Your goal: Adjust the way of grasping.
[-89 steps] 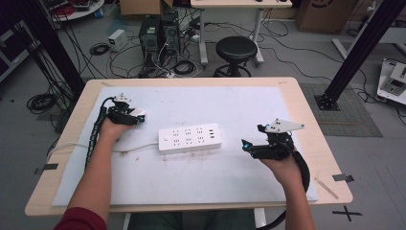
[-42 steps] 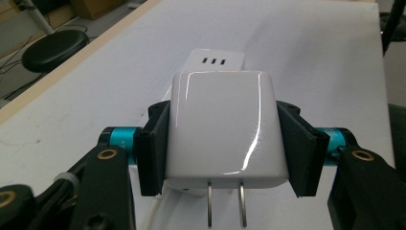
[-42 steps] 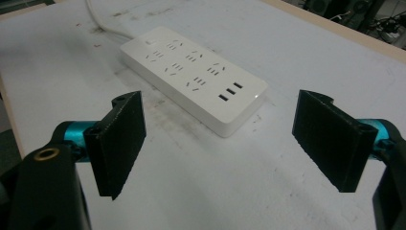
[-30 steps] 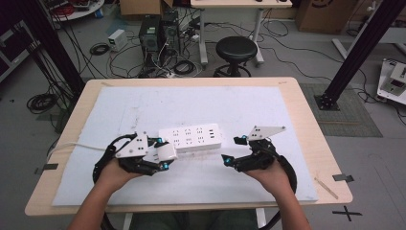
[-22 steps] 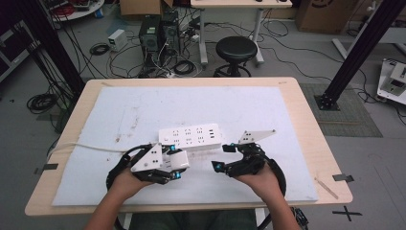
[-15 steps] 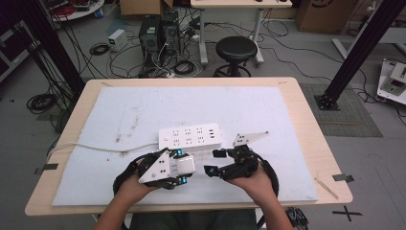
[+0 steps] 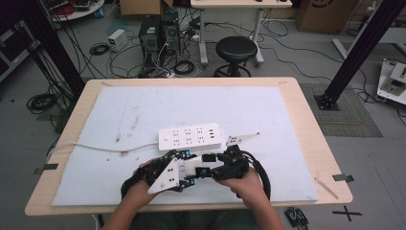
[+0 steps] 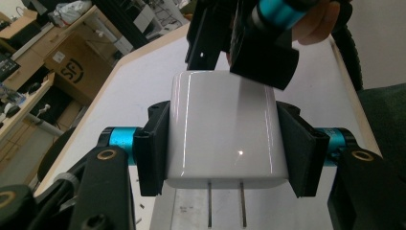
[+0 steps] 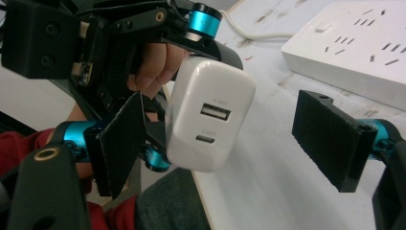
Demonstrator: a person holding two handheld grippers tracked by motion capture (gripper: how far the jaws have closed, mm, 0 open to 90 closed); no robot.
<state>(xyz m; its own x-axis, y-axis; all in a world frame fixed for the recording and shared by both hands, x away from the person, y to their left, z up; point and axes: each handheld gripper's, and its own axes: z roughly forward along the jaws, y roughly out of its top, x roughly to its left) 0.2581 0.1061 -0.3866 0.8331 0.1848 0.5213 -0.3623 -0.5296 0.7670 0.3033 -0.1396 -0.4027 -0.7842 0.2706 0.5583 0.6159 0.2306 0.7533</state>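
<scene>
A white USB charger (image 8: pixel 225 129) with two metal prongs is clamped between the black pads (image 8: pixel 153 148) of my left gripper (image 8: pixel 225 148), which is shut on it. Its port face (image 9: pixel 210 120) is turned to my right gripper (image 9: pixel 225 143). That gripper is open, its jaws wide apart on either side of the charger, with the left pad (image 9: pixel 119 143) close beside the charger. In the high view both grippers meet near the table's front middle: the left gripper (image 7: pixel 179 172), the charger (image 7: pixel 194 165) and the right gripper (image 7: pixel 210 165). A white power strip (image 7: pixel 190 136) lies just beyond them.
The power strip's white cord (image 7: pixel 95 146) runs off to the table's left edge. A pale mat (image 7: pixel 143 105) covers most of the wooden table (image 7: pixel 311 143). On the floor beyond the table stand a stool (image 7: pixel 236 50), computer cases and cables.
Both hands have come from the table's sides to the front middle, in front of the power strip. The left gripper brought the charger, and the right gripper's open jaws now flank it.
</scene>
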